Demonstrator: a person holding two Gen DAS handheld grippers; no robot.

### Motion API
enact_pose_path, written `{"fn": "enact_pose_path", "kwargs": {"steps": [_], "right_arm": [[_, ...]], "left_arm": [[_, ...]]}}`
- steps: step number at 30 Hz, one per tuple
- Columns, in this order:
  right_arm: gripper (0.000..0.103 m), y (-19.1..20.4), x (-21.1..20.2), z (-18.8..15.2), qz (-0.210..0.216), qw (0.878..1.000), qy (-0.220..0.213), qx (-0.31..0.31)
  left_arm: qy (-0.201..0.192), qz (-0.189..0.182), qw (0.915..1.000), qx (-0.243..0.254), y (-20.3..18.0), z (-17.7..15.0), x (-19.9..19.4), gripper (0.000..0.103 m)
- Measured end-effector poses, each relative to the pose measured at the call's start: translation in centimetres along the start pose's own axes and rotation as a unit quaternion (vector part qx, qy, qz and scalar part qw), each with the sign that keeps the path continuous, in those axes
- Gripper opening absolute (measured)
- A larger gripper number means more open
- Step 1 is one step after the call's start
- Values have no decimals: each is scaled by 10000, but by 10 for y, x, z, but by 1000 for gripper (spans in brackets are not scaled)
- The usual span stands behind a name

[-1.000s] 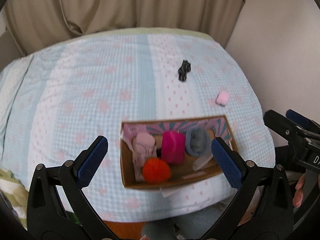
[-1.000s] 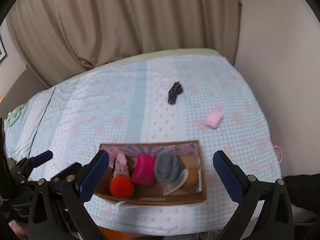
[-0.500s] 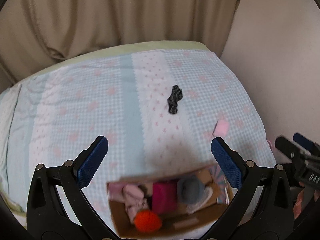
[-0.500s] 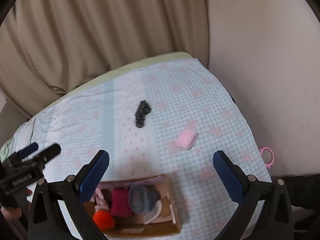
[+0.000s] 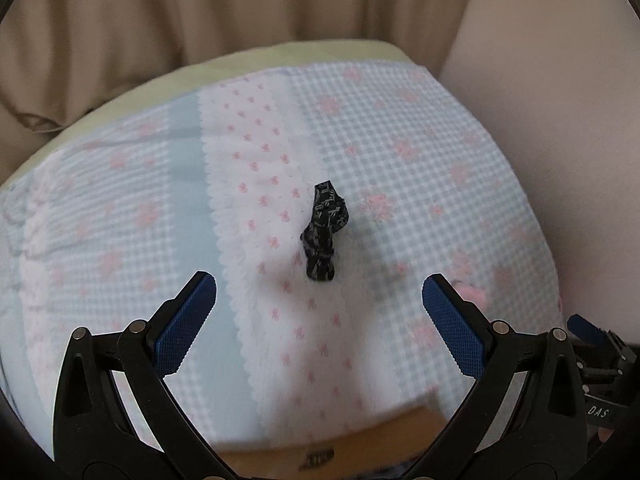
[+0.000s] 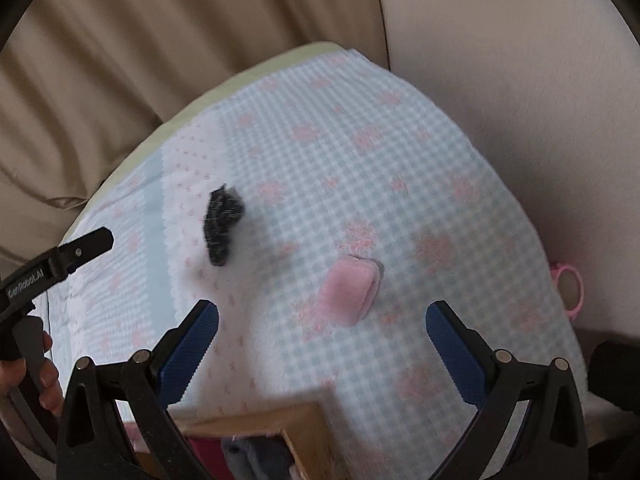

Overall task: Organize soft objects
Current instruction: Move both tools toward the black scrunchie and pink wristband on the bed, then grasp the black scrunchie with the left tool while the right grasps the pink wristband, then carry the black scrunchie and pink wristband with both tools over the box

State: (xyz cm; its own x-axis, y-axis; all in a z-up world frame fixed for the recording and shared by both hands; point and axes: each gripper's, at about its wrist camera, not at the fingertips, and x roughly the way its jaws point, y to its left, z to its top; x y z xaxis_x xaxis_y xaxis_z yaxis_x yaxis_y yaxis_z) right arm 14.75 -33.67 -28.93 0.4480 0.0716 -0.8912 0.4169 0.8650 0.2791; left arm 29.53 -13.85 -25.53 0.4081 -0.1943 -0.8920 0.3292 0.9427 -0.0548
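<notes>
A black speckled soft bundle (image 5: 324, 233) lies on the pale blue checked bedspread (image 5: 420, 168), just ahead of my open left gripper (image 5: 318, 320). The same bundle (image 6: 222, 225) shows at the left of the right wrist view. A pink folded soft piece (image 6: 350, 289) lies just beyond my open right gripper (image 6: 322, 338), centred between its blue pads (image 6: 192, 344); in the left wrist view a blurred bit of it (image 5: 472, 294) peeks past the right finger. The cardboard box (image 6: 256, 424) with soft items is at the bottom edge, near the grippers.
Beige curtains (image 5: 200, 20) hang behind the bed and a plain wall (image 6: 520, 80) runs along its right side. A pink ring-shaped thing (image 6: 570, 286) lies at the bed's right edge. A person's hand (image 6: 38, 380) holds the left gripper's handle.
Both grippers have moved forward over the bed, past the box, which dropped to the bottom of both views. The black bundle and the pink piece now lie close ahead. Both stayed open.
</notes>
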Motion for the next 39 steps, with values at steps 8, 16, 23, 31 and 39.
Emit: {"fn": "enact_pose_path", "kwargs": {"steps": [8,16,23,31,39], "right_arm": [[103,-16,70,4,-176,9972,384,621],[96,-27,130,-1,-385,9909,778,1031],[77,-25,159,-3,-512,9877,959,1127],[44,-23,165,4,-810,9862,1009,1031],[41,-30,150,14,-656,9885,812,1096]], "left_arm": [[485,-103,9976,493,-6,22,100,97],[860,-230,9934,727,-6,32,183,80],[1135,-360,9899,766,-5,34,229,48],[1105,-469,9897,781,-1,35,239,29],[1019,-516,9908,732,-2,40,228,28]]}}
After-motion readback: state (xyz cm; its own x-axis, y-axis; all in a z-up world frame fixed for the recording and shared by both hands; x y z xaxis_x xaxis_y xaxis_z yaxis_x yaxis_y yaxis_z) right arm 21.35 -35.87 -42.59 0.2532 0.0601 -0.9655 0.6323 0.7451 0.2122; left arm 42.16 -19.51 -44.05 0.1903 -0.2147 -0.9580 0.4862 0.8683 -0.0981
